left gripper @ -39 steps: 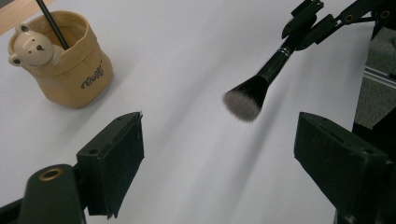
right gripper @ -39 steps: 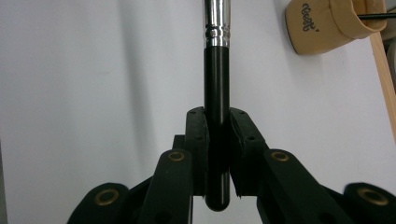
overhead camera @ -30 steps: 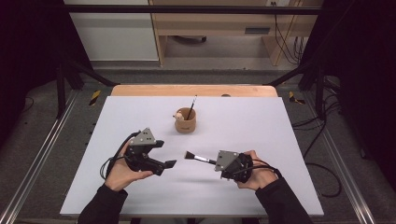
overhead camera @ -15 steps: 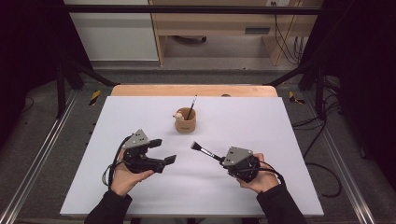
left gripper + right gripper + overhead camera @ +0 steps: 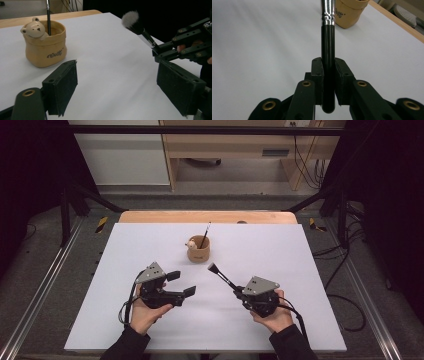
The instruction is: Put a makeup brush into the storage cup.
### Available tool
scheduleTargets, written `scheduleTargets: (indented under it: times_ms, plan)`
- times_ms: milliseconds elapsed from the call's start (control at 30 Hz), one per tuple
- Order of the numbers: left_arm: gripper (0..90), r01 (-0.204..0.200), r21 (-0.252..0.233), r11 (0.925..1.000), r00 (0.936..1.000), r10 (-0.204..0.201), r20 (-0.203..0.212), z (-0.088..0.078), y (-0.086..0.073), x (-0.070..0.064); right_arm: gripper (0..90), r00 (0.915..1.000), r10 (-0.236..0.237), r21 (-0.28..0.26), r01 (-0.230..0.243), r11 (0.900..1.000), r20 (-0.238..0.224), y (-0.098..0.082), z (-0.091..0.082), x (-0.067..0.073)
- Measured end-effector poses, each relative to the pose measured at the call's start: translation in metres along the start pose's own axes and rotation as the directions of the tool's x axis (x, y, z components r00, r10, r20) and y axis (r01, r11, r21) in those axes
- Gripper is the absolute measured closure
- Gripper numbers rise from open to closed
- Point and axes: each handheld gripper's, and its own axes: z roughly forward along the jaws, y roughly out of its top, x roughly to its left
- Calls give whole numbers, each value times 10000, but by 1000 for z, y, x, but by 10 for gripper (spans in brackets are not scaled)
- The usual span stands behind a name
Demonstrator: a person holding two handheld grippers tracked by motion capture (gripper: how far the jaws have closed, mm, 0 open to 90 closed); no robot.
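Right gripper [image 5: 236,289] clamps a makeup brush [image 5: 220,275] near the bear pot [image 5: 198,249]; left gripper [image 5: 181,283] gapes wide, empty.

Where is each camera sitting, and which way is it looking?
High view: above the person's side, looking forward and down on the table; both hands, left gripper and right gripper show.
Left gripper view: on the left gripper, looking across at the bear cup; its open jaws show.
Right gripper view: on the right gripper, looking along the makeup brush; its jaws clamp the handle.
All three share the cup and brush.
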Motion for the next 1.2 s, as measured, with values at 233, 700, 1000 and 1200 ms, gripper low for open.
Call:
scheduleTargets:
  times_ms: [233,700,1000,1200]
  plan:
    - [165,90,-375,9993,9999,-86,103,6,2,-7,795,9988,451,-449,-443,9980,164,-2,1,5]
    - [171,273,-931,9953,9992,-244,326,16,7,-19,795,9922,1248,-1102,-1243,9861,-22,-1,3,10]
    - [171,459,-1153,9923,9978,-401,524,24,10,-25,795,9887,1496,-1442,-1500,9781,-138,2,2,14]
    - [178,642,-1294,9895,9964,-563,641,30,12,-28,795,9876,1563,-1621,-1560,9744,-112,4,2,16]
